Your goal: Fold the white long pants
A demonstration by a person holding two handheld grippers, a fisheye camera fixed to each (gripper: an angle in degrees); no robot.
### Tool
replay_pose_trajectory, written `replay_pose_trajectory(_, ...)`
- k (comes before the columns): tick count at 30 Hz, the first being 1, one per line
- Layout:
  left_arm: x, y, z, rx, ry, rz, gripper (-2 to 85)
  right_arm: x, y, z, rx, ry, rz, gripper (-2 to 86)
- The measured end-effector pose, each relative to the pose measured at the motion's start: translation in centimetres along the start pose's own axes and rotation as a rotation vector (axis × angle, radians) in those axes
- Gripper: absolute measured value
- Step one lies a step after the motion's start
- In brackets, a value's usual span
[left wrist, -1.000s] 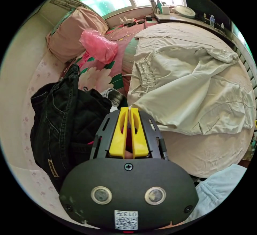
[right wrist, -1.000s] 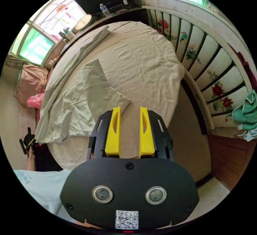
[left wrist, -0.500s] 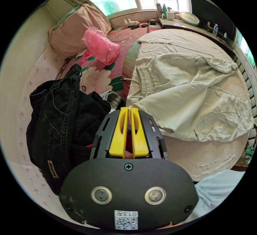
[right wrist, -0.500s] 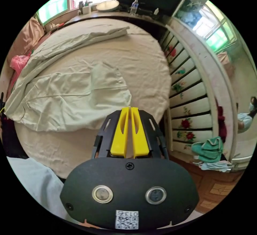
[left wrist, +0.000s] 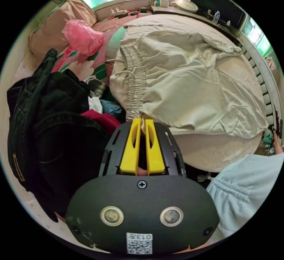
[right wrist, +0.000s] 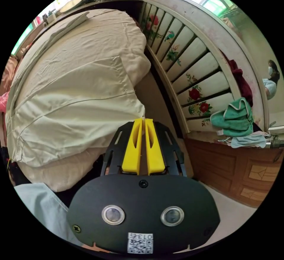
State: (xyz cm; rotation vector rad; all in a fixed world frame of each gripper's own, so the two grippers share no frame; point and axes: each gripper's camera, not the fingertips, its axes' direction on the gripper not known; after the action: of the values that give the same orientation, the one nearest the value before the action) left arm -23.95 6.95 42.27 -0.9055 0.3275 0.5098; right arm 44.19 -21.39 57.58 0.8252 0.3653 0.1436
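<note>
The white long pants (left wrist: 189, 79) lie spread over the bed, with the elastic waistband (left wrist: 134, 76) running toward my left gripper (left wrist: 142, 121). That gripper's yellow jaws are shut on the waistband's near end. In the right gripper view the same pants (right wrist: 74, 100) stretch across the bed, one leg folded over. My right gripper (right wrist: 143, 121) is shut on the hem corner of a leg at the bed's edge.
A pile of dark clothes (left wrist: 44, 118) and a pink bag (left wrist: 81, 36) lie left of the pants on a floral bedspread. A painted footboard (right wrist: 189, 73) with green cloths (right wrist: 236, 118) stands to the right. The person's pale blue sleeve (left wrist: 245, 189) is close by.
The right gripper went from open to shut, taking hold of the leg's hem. Both grippers have drawn the pants toward the bed's near edge, stretching them out.
</note>
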Motion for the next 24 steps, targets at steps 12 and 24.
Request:
replay_pose_trajectory(12,-5.4,-2.9,-0.5,0.140,-0.052,-0.101,7.8,-6.9,-0.5,-9.0,0.255,-0.233,-0.185,4.2)
replay_pose_trajectory(24,-4.6,-11.7,7.2,0.058,0.004,0.028,10.1,-29.3,3.3,-10.2,0.215,-0.361,-0.761,2.3)
